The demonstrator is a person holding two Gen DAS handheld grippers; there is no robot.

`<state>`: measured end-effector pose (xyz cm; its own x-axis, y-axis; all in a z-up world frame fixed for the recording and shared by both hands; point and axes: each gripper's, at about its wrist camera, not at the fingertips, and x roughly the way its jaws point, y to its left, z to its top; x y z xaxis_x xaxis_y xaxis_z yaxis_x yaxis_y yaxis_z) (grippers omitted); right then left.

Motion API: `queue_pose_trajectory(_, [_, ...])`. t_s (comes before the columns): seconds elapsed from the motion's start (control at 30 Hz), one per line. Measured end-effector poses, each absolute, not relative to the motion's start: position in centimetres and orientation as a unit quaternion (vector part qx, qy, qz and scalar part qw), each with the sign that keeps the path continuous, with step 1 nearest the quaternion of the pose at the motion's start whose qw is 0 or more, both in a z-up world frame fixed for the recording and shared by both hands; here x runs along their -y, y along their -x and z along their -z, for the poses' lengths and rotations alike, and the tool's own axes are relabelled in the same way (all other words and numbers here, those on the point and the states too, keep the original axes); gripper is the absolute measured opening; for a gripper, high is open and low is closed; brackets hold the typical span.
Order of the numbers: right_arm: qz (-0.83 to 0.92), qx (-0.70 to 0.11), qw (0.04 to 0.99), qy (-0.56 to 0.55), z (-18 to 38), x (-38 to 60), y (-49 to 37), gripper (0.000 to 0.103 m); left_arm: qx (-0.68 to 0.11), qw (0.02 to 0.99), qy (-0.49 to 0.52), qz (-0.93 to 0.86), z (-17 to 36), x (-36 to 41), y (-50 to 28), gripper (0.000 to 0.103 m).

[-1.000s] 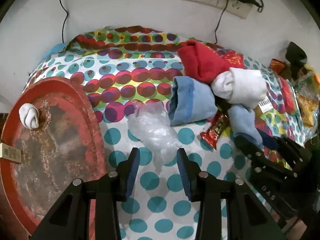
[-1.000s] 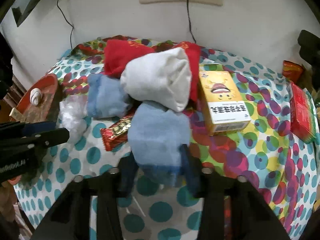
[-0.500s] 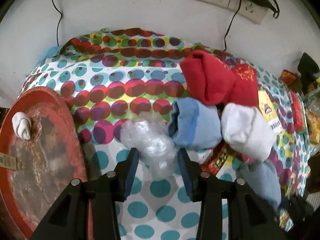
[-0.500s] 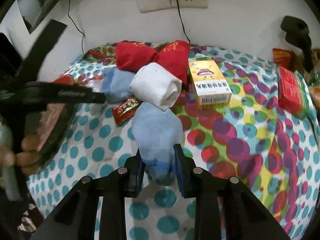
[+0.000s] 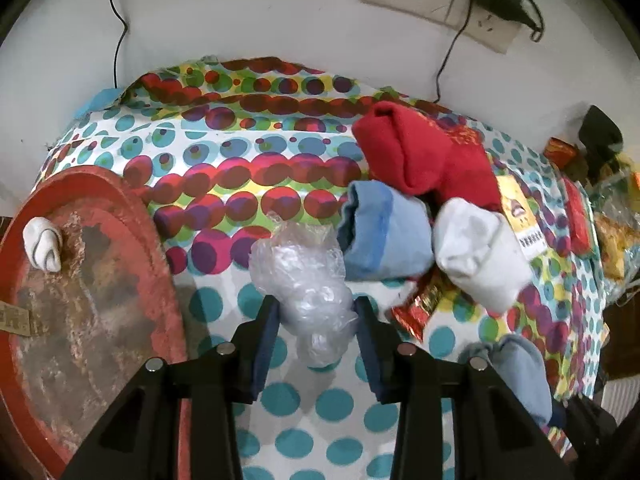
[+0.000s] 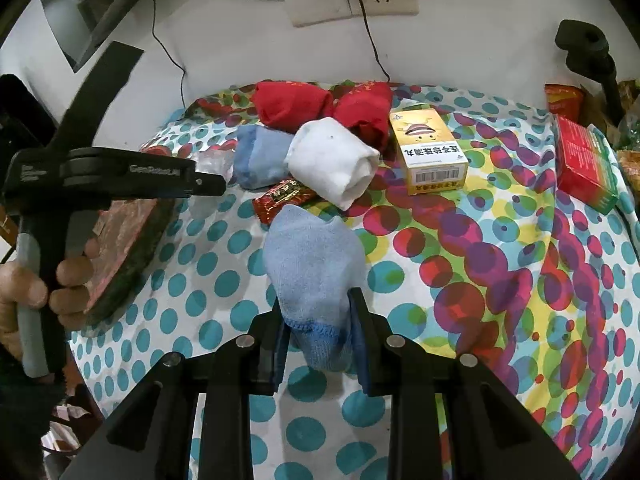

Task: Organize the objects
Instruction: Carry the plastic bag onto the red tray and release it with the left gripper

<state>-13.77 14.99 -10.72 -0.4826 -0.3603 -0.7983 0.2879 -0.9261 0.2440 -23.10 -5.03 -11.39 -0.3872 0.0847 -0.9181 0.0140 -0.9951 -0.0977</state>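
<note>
Counter (image 6: 500,240) covered with a polka-dot cloth, against a white wall. Left gripper (image 5: 316,322) has a crumpled clear plastic bag (image 5: 304,276) between its blue pads; jaws have just been closing in on it and the pads touch the bag's sides. Bag sits near the counter's front left, just beside a worn red round tray (image 5: 92,280), which carries a small white knotted piece (image 5: 42,244) at its far rim.

Right gripper (image 6: 318,320) pinched tight on the cuff end of a light blue sock (image 6: 312,264); the sock's toe end points away from the camera, toward the pile. Whether the sock rests on the cloth or hangs just above it: cannot tell.

Pile near the counter's middle: rolled white sock (image 6: 332,160), rolled blue sock (image 6: 260,156) to its left, two red socks (image 6: 292,104) behind, touching one another. Red-and-gold snack wrapper (image 6: 286,196) lies partly under the white roll. Yellow medicine box (image 6: 430,150) just right of the pile; red box (image 6: 584,164) near the right edge.

A person's hand (image 6: 44,280) holds the left gripper's handle, seen at the left of the right wrist view.
</note>
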Motion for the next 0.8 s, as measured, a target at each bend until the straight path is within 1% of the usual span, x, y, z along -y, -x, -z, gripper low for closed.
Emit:
queue_pose_trajectory(0.43, [0.866, 0.021, 0.190, -0.463, 9.4, -14.0, 12.0, 0.026, 0.039, 0.023, 0.533, -0.845, 7.2, 7.4, 19.2, 0.039])
queue_pose_trajectory(0.8, [0.870, 0.011, 0.189, -0.456, 8.6, -13.4, 11.1, 0.026, 0.049, -0.002, 0.522, -0.851, 5.0, 12.2, 16.7, 0.039])
